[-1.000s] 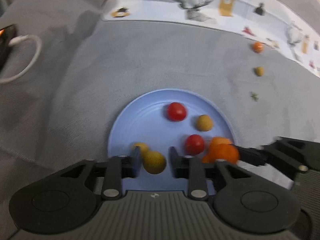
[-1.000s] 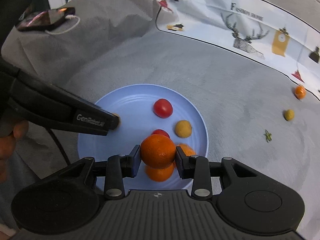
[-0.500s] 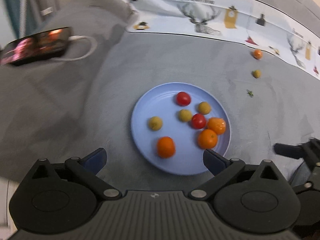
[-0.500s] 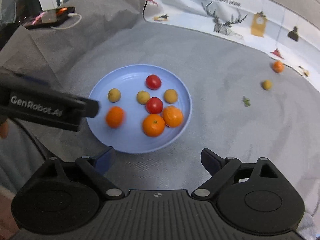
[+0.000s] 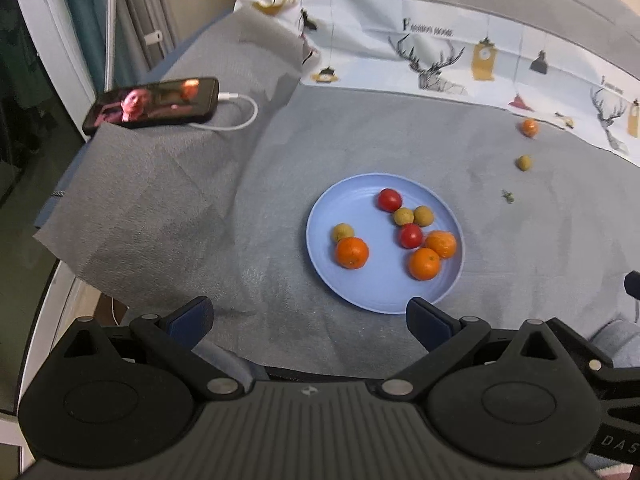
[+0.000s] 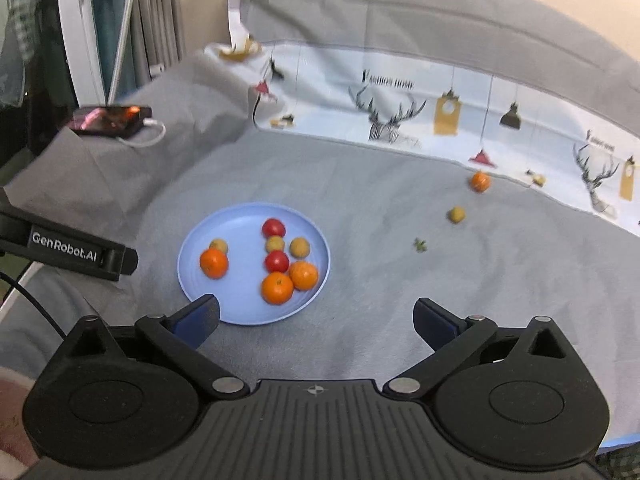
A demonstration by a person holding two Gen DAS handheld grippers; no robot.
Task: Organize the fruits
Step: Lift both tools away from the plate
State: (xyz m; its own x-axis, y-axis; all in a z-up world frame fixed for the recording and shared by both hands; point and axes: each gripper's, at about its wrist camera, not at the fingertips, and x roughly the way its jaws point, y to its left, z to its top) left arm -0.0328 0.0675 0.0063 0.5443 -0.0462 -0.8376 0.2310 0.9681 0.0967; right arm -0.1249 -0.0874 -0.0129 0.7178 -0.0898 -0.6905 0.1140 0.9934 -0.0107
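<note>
The left gripper (image 5: 310, 318) is standing wide open with nothing between its jaws; the right gripper (image 6: 316, 318) is opening its jaws the last bit, also empty. Just beyond both, the blue plate (image 5: 360, 296) is holding 8 fruits — 3 oranges, 2 red, 3 yellow-brown. 2 are lying well apart on the grey cloth (image 5: 180, 216): an orange (image 5: 530, 127) and a yellow one (image 5: 523, 162), plus what is probably a loose stem (image 5: 508, 195). A phone (image 5: 152, 101) is charging at the far corner, near a curtain.
</note>
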